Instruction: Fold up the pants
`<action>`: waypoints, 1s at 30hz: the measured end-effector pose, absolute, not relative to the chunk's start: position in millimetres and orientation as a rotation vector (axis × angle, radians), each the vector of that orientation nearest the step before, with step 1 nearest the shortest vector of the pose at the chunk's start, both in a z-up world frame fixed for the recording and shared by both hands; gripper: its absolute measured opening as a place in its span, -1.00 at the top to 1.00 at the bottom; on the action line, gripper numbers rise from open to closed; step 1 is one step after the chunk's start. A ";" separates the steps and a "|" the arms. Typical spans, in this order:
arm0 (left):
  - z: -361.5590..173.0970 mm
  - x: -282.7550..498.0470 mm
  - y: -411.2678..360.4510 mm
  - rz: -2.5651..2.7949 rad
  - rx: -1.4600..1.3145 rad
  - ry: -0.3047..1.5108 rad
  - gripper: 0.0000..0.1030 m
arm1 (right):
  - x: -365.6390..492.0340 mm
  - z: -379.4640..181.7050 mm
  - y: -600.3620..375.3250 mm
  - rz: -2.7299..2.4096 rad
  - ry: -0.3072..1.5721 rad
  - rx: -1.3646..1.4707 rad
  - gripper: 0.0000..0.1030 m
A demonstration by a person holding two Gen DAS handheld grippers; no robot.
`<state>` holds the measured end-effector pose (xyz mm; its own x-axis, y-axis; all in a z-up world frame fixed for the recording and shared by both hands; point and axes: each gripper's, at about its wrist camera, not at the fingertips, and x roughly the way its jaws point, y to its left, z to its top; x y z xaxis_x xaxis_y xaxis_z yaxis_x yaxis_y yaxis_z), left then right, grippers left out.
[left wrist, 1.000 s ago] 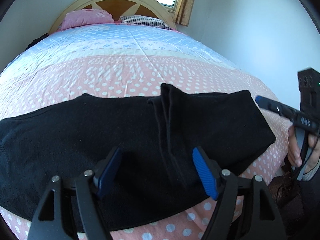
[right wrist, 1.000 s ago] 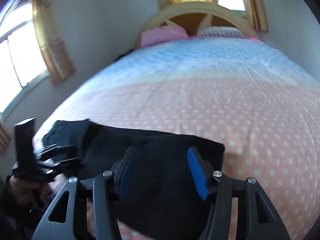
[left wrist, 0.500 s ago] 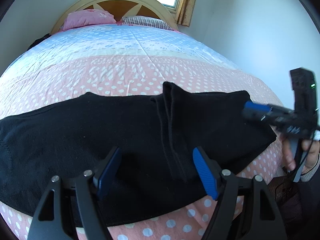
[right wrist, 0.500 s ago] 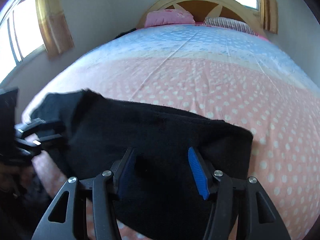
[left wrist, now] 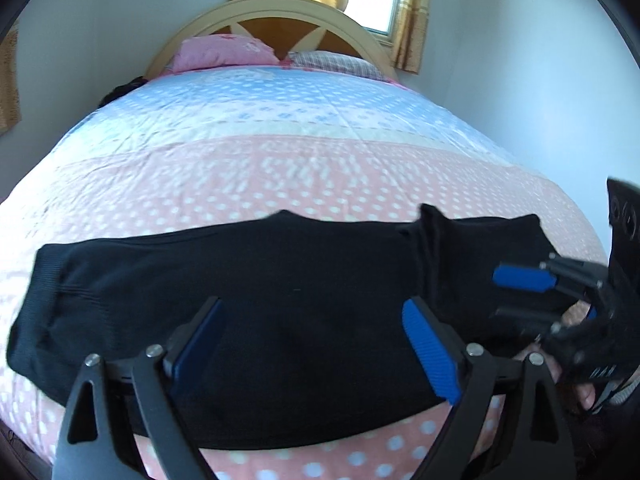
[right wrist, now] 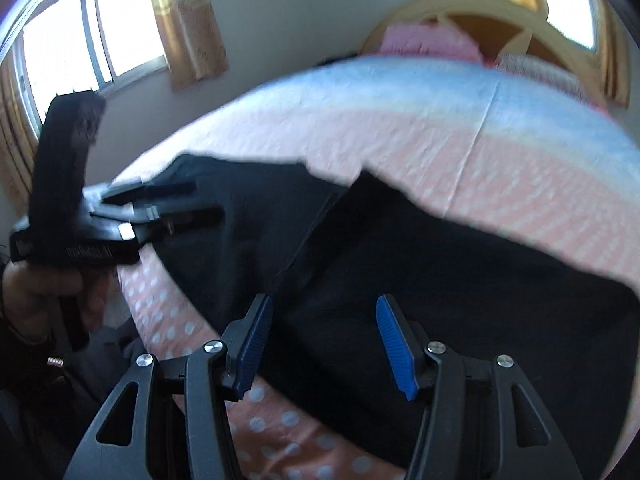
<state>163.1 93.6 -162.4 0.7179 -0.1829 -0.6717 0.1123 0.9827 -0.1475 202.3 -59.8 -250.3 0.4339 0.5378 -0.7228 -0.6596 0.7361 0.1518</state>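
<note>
The pants lie lengthwise across the near edge of the bed, seemingly halved already. Both the left tool and right tool hover wide, empty; crosswise folds remain.

Black pants are laid flat across the near end of a pink polka-dot bedspread, running from 9 o'clock to 3 o'clock in the left wrist view. A ribbed cuff or band is seen at the 9 o'clock end. Toward 2 o'clock a raised fold of fabric crosses the garment. In the right wrist view, the dark cloth fills the lower centre, with a seam running diagonally.
</note>
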 end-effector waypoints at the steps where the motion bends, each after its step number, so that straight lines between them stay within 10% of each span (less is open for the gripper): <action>1: -163.2 163.6 99.8 -0.148 -0.097 0.754 -0.79 | 198.3 -254.0 -58.0 0.749 0.831 -0.175 -0.09; 30: -193.7 169.0 286.8 0.204 -0.139 0.813 -0.80 | 169.5 -225.7 -87.1 0.760 0.614 -0.084 -0.10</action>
